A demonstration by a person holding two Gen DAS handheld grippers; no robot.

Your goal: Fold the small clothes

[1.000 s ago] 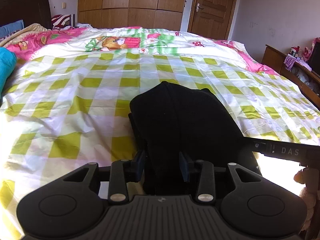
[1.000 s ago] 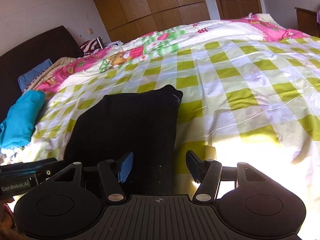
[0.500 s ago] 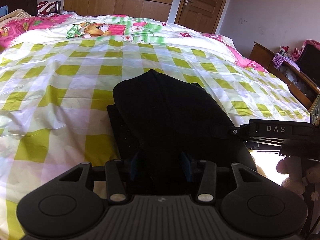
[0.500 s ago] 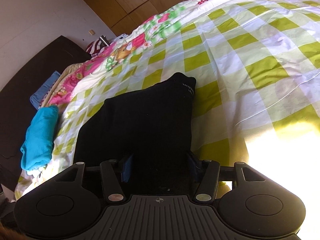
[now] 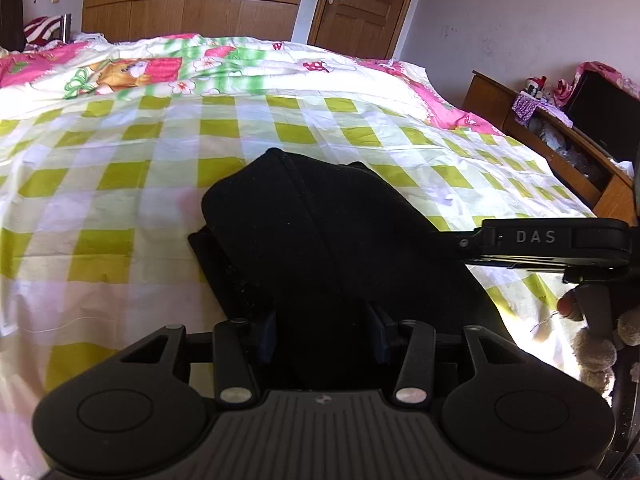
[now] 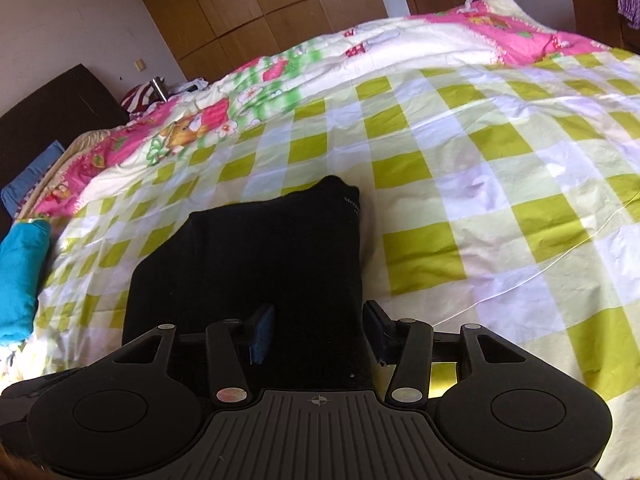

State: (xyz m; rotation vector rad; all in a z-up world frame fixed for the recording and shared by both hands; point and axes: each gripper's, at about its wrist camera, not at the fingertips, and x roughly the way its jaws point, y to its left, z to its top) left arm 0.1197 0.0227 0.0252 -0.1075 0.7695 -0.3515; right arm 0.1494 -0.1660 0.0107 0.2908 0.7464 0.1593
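Observation:
A black garment (image 5: 304, 220) lies folded on the green-and-white checked bedspread (image 5: 120, 184). Its near end rises up between the fingers of my left gripper (image 5: 322, 328), which is shut on it. In the right wrist view the same black garment (image 6: 260, 248) stretches away from me, with a small white label near its far corner. My right gripper (image 6: 318, 328) is shut on its near right edge. The side of the right gripper's body, marked DAS (image 5: 548, 240), crosses the left wrist view at the right, beside the cloth.
A folded teal cloth (image 6: 18, 280) lies at the bed's left edge near the dark headboard (image 6: 48, 112). A low wooden cabinet (image 5: 560, 160) with clutter runs along the right of the bed. A plush toy (image 5: 596, 352) and a person's fingertip (image 5: 566, 306) sit lower right.
The right gripper's fingers have closed in from wide open onto the black garment. Both grippers have swung their view to the right across the bed, and the cloth has kept its place between the fingers.

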